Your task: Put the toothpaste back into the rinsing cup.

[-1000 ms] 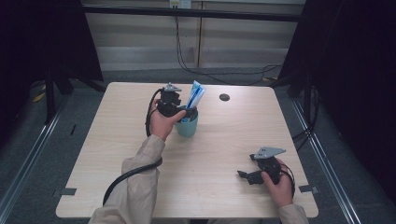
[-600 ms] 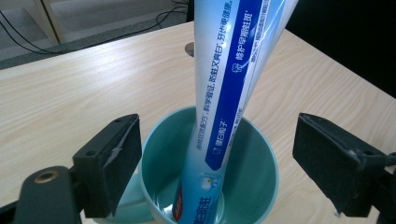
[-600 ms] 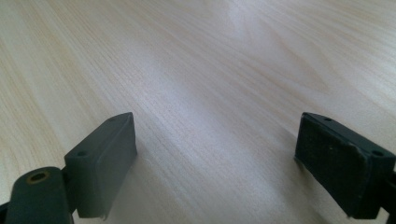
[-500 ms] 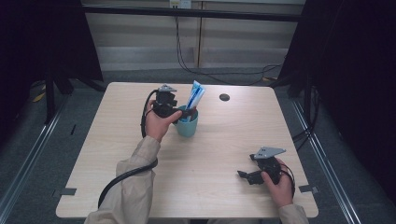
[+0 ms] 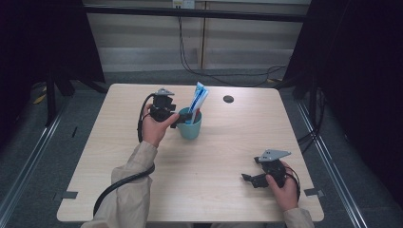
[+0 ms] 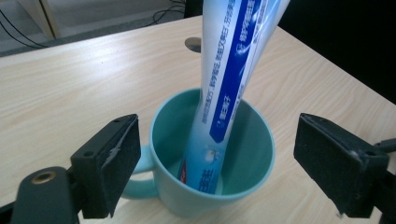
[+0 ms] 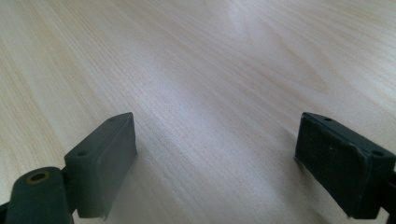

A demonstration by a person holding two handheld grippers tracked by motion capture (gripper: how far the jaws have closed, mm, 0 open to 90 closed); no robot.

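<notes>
Upright, a toothpaste tube [image 6: 229,88] stands inside the teal mug [image 6: 247,186], left gripper [image 6: 217,163] wide beside it.

the teal mug [image 5: 190,129] stands a little toward 11 o'clock from the worktop [image 5: 228,156] centre, with a toothpaste tube [image 5: 197,100] rising from it toward 12. the left gripper [image 5: 183,118] crowds its 9 o'clock side. from 3 through 6 o'clock the wood lies bare to the right gripper [image 5: 249,179].
</notes>
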